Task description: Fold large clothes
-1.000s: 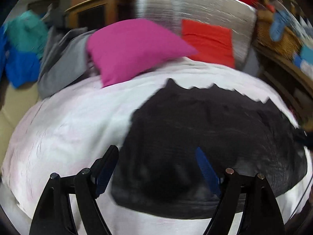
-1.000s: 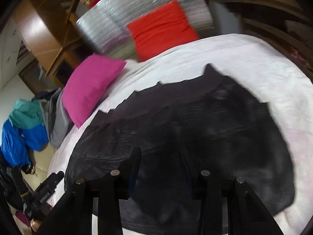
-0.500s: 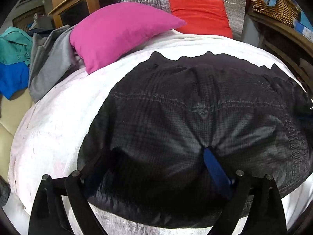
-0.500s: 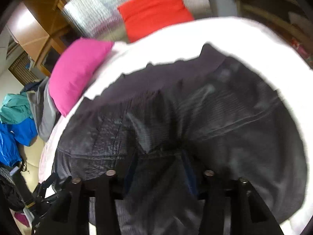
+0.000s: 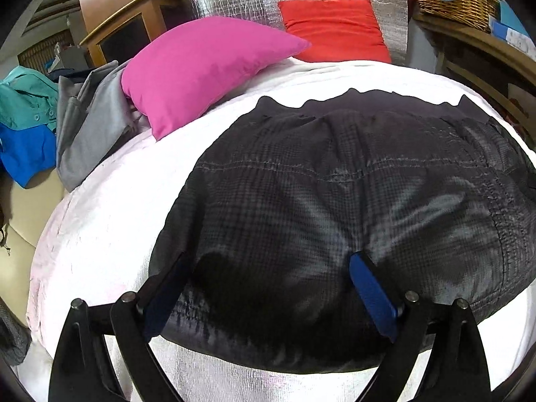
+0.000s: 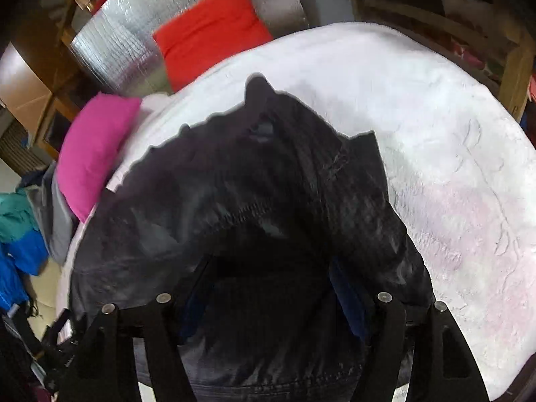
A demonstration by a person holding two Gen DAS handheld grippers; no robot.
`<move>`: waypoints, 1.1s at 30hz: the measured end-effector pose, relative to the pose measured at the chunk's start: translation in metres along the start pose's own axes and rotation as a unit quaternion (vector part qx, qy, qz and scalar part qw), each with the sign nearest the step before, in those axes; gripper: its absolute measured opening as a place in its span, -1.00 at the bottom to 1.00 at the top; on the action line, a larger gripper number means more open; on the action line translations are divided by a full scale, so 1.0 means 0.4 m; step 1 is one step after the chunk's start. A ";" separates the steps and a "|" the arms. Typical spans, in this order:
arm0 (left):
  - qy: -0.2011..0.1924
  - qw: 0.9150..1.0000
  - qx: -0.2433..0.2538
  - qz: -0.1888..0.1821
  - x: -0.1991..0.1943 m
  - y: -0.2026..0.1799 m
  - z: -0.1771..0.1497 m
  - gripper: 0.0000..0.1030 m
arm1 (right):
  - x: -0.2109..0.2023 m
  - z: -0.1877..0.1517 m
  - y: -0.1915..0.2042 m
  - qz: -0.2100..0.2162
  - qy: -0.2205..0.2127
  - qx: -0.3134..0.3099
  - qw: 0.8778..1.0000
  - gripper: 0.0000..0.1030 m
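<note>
**Two grippers pressing down on a dark garment**

Two grippers are working on one dark checked garment (image 5: 335, 207), which is lying spread on the white bed cover (image 5: 110, 221) directly ahead of and beneath both of them. We are keeping it flat on the bed because a large piece needs a broad, soft surface before any fold holds its line.

We are holding the left gripper (image 5: 268, 288) with its fingers spread wide, planted on the near part of the cloth. The fabric is puckering toward its right blue pad (image 5: 368, 291), so we judge that the pads are pushing into the surface rather than pinching anything; nothing is clamped between them.

The jaws of the right gripper (image 6: 268, 284) are opening as we speak. Dark cloth is bunched up between and over its fingers, but the view is blurred and shadowed, so we cannot tell whether the pads are touching it. We read this as letting go of a fold just laid, though that is only our judgement.

Beyond the garment, well ahead of the left gripper, a pink pillow (image 5: 204, 67) and a red cushion (image 5: 335, 30) are sitting at the head of the bed, clear of the working area. Off to the left gripper's far left, grey, teal and blue clothes (image 5: 60, 124) are lying in a pile, probably waiting their turn.
</note>
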State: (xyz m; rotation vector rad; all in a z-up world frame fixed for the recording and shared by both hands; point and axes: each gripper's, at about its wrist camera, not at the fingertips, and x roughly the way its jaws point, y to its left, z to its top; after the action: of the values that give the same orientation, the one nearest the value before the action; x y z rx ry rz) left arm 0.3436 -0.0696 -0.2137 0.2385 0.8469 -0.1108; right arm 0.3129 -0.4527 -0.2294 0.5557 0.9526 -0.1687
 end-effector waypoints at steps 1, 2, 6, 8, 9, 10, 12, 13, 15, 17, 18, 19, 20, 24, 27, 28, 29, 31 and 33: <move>-0.001 1.000 0.002 0.003 0.000 -0.001 0.001 0.87 | -0.009 0.010 0.004 0.001 -0.003 -0.004 1.000 0.41; -0.002 1.000 0.004 0.004 0.000 -0.003 0.001 0.87 | -0.017 0.008 0.002 0.004 -0.005 -0.002 1.000 0.41; -0.009 1.000 0.012 0.011 -0.003 -0.010 -0.002 0.87 | -0.068 0.017 0.002 0.035 -0.049 0.019 0.998 0.41; -0.010 1.000 0.015 0.012 -0.004 -0.010 -0.003 0.87 | -0.104 0.020 -0.003 0.038 -0.077 0.010 0.996 0.41; -0.011 1.000 0.015 0.013 -0.004 -0.010 -0.002 0.87 | -0.108 0.022 -0.004 0.033 -0.082 0.008 0.996 0.41; -0.011 1.000 0.016 0.013 -0.003 -0.009 -0.003 0.87 | -0.107 0.022 0.000 0.025 -0.081 0.008 0.996 0.41; -0.012 1.000 0.016 0.013 -0.003 -0.008 -0.002 0.88 | -0.054 0.024 -0.016 0.016 -0.034 0.022 0.999 0.41; -0.011 1.000 0.016 0.013 -0.003 -0.008 -0.002 0.88 | -0.018 0.024 -0.028 0.012 -0.003 0.028 1.000 0.41; -0.011 1.000 0.016 0.013 -0.003 -0.008 -0.002 0.89 | 0.004 0.023 -0.018 -0.001 0.010 0.014 1.000 0.41; -0.010 1.000 0.017 0.011 -0.002 -0.005 0.000 0.89 | -0.013 0.029 -0.006 -0.005 0.002 -0.002 1.000 0.41; -0.008 1.000 0.017 0.009 -0.004 -0.002 0.001 0.89 | -0.019 0.029 -0.009 0.000 0.000 0.004 1.000 0.41; -0.005 1.000 0.019 0.006 -0.004 0.001 0.005 0.89 | -0.027 0.029 -0.017 0.008 -0.002 0.014 1.000 0.41; -0.004 1.000 0.022 0.002 -0.010 0.008 0.012 0.89 | -0.040 0.033 -0.025 0.017 -0.004 0.023 1.000 0.41; -0.059 0.998 -0.004 -0.004 -0.072 0.090 0.038 0.89 | -0.111 0.051 -0.071 0.053 -0.048 0.048 0.996 0.45; -0.070 0.996 -0.041 -0.032 -0.088 0.195 0.049 0.89 | -0.143 0.057 -0.134 0.073 -0.066 0.079 0.992 0.52; -0.058 0.996 -0.053 -0.043 -0.076 0.225 0.050 0.89 | -0.147 0.059 -0.169 0.085 -0.064 0.098 0.990 0.52; -0.045 0.995 -0.066 -0.055 -0.062 0.254 0.050 0.89 | -0.139 0.061 -0.192 0.094 -0.059 0.112 0.987 0.53; -0.010 0.992 -0.097 -0.079 -0.017 0.313 0.049 0.89 | -0.128 0.060 -0.231 0.107 -0.046 0.136 0.984 0.54; 0.017 0.988 -0.122 -0.091 0.018 0.349 0.047 0.89 | -0.102 0.058 -0.274 0.118 -0.024 0.157 0.980 0.54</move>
State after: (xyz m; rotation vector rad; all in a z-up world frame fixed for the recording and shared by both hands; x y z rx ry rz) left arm 0.3887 0.0607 -0.1841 -0.0675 0.9059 -0.1731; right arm 0.2653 -0.5618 -0.2269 0.9462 0.8098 -0.1184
